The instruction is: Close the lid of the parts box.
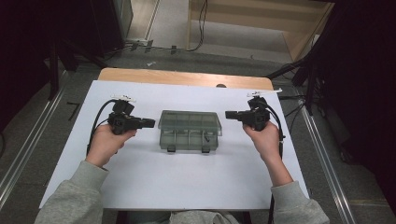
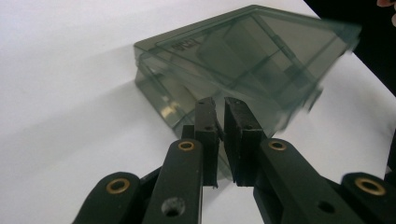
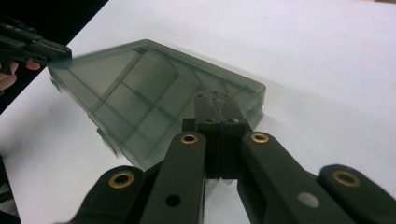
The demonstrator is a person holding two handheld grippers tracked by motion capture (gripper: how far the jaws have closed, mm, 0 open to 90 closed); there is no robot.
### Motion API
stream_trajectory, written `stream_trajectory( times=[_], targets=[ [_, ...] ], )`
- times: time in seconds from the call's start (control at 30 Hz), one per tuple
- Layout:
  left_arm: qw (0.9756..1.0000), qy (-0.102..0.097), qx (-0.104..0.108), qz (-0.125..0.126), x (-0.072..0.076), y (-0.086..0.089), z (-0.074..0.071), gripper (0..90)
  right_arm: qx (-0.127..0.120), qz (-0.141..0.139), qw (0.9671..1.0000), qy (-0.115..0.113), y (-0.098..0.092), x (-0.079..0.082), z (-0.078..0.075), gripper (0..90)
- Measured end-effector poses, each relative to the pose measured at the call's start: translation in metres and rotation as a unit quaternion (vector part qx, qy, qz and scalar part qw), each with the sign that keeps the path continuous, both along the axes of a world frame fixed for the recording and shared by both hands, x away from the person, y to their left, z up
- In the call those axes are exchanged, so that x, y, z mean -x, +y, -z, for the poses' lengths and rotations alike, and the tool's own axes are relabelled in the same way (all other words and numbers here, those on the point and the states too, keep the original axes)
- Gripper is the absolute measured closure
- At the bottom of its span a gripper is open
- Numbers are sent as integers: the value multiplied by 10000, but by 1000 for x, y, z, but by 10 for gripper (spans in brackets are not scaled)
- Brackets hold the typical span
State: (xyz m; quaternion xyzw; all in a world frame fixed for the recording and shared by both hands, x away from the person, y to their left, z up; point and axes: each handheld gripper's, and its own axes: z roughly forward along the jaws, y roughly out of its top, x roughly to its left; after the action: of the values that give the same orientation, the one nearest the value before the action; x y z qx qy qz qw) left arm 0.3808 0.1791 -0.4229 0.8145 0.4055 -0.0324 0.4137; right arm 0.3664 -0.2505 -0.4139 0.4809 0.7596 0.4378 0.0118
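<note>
Grey sleeves lowest in the high view, then a left hand and a right hand on the white table, each around a tool. Left gripper just off the left end of the smoky plastic box, right gripper just off the right end, both aimed inward, neither touching. Box itself flat at the middle of the table, lid down, two latches on the near side.

Left gripper: jaws parted by a thin slit, nothing between. Right gripper: jaws pressed together, empty.

Probably the approach before opening or lifting the box, with no hold taken yet. Next move: wider jaws first, then either a grip on both ends or a drop to the near latches.

Seen from above: even spacing of both tools and the latches. Seen from the gripper views instead: the slit against the tight seam, the inner dividers through the lid, and, from the right, the other tool beyond the far corner.
</note>
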Motion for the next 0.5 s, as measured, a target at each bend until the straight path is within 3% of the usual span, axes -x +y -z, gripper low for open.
stream_trajectory(
  times=[0.2, 0.5],
  targets=[
    [10000, -40, 50, -38, 3, 2, -4, 839, 4, -164, 9998, -120, 9, 1, -5, 876],
    [9998, -149, 60, 152, 12, -16, -9, 838, 114, -391, 9991, -140, 25, 10, -1, 876]
  ],
)
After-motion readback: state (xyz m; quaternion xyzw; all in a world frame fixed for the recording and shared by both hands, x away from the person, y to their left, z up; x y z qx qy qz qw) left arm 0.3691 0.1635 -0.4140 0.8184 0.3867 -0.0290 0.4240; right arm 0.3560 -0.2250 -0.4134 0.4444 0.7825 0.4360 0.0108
